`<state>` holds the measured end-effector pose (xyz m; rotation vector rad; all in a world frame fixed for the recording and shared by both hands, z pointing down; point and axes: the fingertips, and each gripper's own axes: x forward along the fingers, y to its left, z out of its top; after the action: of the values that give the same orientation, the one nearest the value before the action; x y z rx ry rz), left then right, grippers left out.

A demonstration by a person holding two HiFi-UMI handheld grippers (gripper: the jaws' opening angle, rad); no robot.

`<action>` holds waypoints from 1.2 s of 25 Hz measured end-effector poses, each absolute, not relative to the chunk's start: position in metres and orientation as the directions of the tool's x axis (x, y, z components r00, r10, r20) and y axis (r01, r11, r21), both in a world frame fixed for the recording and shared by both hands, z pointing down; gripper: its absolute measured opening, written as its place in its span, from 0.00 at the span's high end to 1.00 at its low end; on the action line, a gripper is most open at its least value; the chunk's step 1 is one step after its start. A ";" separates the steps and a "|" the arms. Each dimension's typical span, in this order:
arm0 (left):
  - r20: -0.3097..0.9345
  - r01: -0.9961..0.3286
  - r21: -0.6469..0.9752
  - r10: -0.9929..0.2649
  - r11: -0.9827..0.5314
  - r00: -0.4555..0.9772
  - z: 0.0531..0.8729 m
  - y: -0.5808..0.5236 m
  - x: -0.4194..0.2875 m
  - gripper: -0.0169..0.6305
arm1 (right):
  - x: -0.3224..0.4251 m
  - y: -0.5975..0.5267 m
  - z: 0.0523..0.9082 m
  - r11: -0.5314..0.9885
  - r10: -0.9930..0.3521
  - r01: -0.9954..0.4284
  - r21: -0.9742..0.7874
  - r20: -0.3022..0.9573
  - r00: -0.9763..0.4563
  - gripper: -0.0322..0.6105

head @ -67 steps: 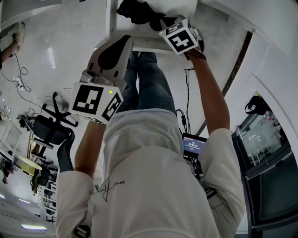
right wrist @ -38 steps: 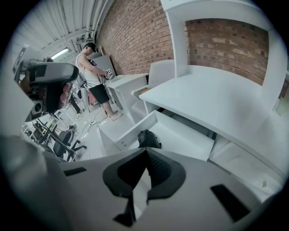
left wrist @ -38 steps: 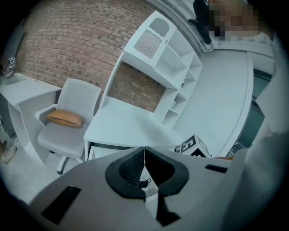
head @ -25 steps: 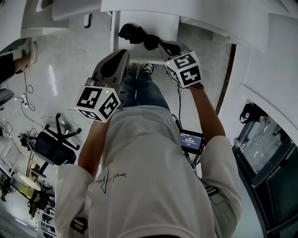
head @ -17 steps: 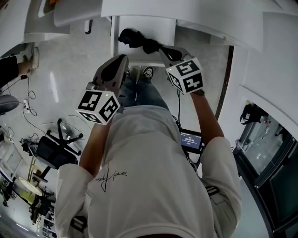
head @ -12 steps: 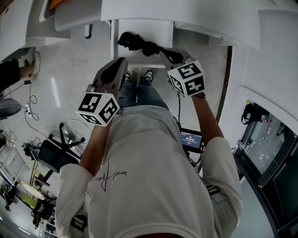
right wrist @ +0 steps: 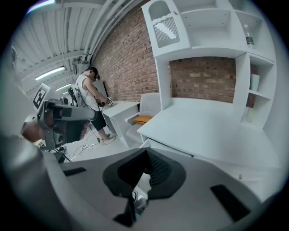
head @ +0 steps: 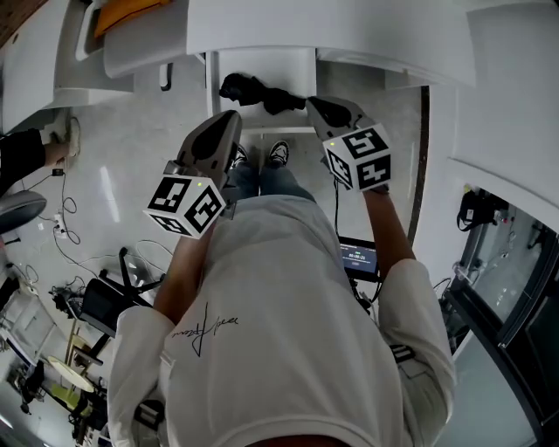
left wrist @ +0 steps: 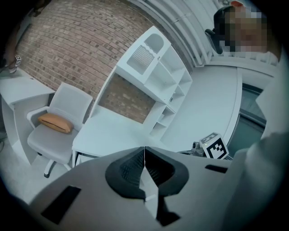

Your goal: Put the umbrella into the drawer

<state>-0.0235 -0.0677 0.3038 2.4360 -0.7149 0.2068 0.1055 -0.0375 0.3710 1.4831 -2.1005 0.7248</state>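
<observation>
The black folded umbrella lies across the pulled-out white drawer under the desk's edge. My right gripper hangs above the drawer's right side with its tips close to the umbrella's right end. In the right gripper view the right gripper has its pads together; a dark strip and a small metal bit show through the gap below them. My left gripper is above the drawer's left front corner. Seen in the left gripper view, the left gripper has its pads touching with nothing between them.
The white desk carries a tall shelf unit. A chair with an orange cushion stands at its left. Another person works at a far desk. An office chair, cables and a small screen are on the floor.
Both grippers have risen, the right one more, and the head view has drawn back from the drawer. The umbrella keeps its place in the drawer.
</observation>
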 end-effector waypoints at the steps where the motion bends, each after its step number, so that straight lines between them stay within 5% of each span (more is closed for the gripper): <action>1: 0.297 -0.534 0.493 -0.445 -0.686 0.845 0.303 -0.068 -0.024 0.95 | 0.107 -0.037 0.367 0.271 -0.709 -0.951 -0.149 0.637 -0.302 0.91; 30: 0.284 -0.530 0.367 -0.450 -0.765 0.847 0.281 -0.066 -0.043 0.95 | 0.094 0.003 0.295 0.139 -0.823 -0.968 -0.211 0.519 -0.231 0.91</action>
<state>-0.0430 -0.0658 0.2807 2.5842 -0.7239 0.2478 0.0944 0.0029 0.2953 1.7440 -2.1413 0.7420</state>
